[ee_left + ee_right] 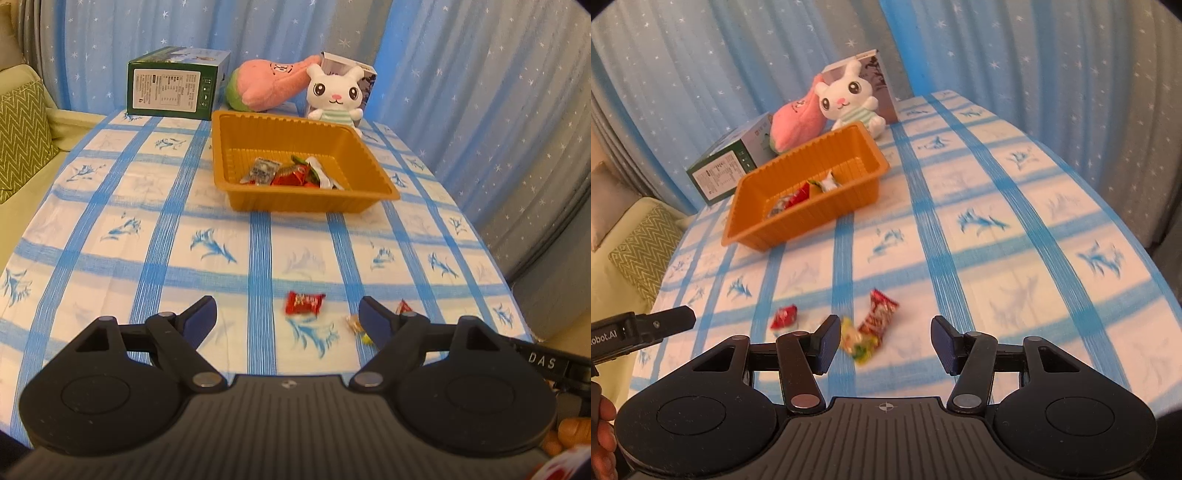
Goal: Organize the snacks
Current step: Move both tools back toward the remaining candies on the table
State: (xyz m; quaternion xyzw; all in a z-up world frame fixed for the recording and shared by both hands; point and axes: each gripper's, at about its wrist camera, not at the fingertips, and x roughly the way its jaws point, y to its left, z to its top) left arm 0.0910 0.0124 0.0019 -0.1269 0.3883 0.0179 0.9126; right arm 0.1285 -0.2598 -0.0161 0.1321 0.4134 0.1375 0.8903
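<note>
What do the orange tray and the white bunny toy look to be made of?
Orange tray: probably thin moulded plastic with a slight sheen, going by its ribbed walls and rolled rim. White bunny toy: soft plush fabric, matt and fuzzy, with stitched-looking eyes.

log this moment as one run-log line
left gripper: open, empty | right gripper: open, empty | tray: some snacks | table: three snacks

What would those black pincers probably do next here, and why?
Probably the left gripper lowers onto the small red candy just ahead of its open, empty jaws: several wrapped snacks already lie in the orange tray, while this one sits loose on the tablecloth.
</note>
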